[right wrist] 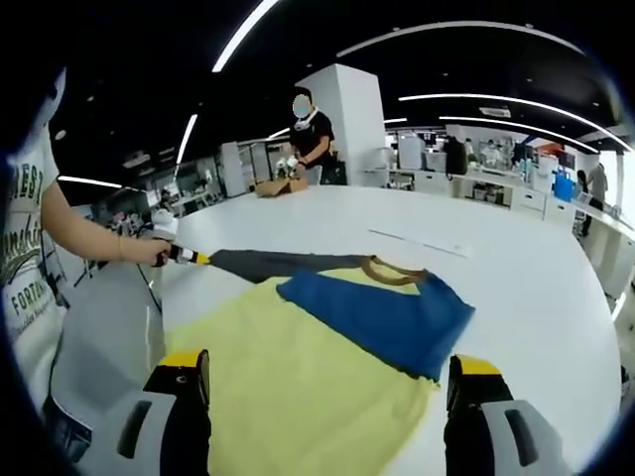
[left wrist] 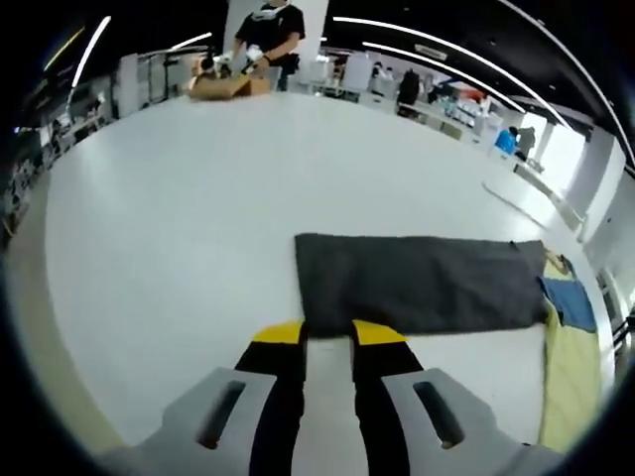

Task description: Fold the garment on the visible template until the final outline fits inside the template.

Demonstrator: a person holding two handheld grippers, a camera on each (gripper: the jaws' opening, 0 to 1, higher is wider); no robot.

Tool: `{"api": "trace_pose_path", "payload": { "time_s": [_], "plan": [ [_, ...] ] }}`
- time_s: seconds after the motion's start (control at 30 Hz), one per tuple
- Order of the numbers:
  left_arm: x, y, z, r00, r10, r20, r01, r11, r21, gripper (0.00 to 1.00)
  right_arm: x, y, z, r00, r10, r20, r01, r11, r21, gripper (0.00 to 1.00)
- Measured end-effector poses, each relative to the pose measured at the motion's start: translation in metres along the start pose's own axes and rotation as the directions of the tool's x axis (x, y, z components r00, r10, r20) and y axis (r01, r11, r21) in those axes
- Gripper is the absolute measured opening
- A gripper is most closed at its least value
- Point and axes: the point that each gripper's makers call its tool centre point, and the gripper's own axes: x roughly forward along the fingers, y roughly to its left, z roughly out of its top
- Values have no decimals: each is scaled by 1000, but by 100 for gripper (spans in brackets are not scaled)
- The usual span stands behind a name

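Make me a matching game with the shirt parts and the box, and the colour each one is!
Things:
1. long sleeve
2. shirt body
3. folded-over sleeve
4. cardboard box

Colours:
A. blue
B. brown
C. dark grey
D. pale yellow

Pairs: 1-C, 2-D, 3-A, 4-B.

The left gripper is pinching the edge of the dark grey sleeve. The right gripper is open above the shirt.

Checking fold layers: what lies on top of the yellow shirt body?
A blue sleeve lies folded over the yellow shirt body, covering the fabric beneath it. A dark grey sleeve extends beyond.
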Motion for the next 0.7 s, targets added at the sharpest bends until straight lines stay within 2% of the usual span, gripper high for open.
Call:
{"api": "trace_pose_path", "payload": {
  "time_s": [0.1,0.17,0.3,0.4,0.5,0.7],
  "plan": [
    [-1,3,1,1000,5,6,-4,999,-34,10,-1,-1,-4,1000,-5,-6,5,1000,2,98],
    [0,4,0,1000,9,-5,-9,1000,-26,6,-1,-1,-7,1000,-7,-12,7,1000,7,98],
    [0,2,-1,1000,11,-9,-11,999,-43,4,-2,0,-9,1000,-3,-17,3,1000,5,97],
    [-3,-2,3,1000,3,8,-3,998,-56,0,-2,-1,-11,1000,-8,-25,8,1000,3,97],
    [-5,-4,1,1000,11,-11,-11,1000,-5,0,-2,-1,-10,1000,-9,-16,9,1000,7,97],
    [-8,-9,6,1000,-7,-4,7,1000,12,0,-3,2,-11,1000,1,-20,-1,1000,3,97]
  ]
}}
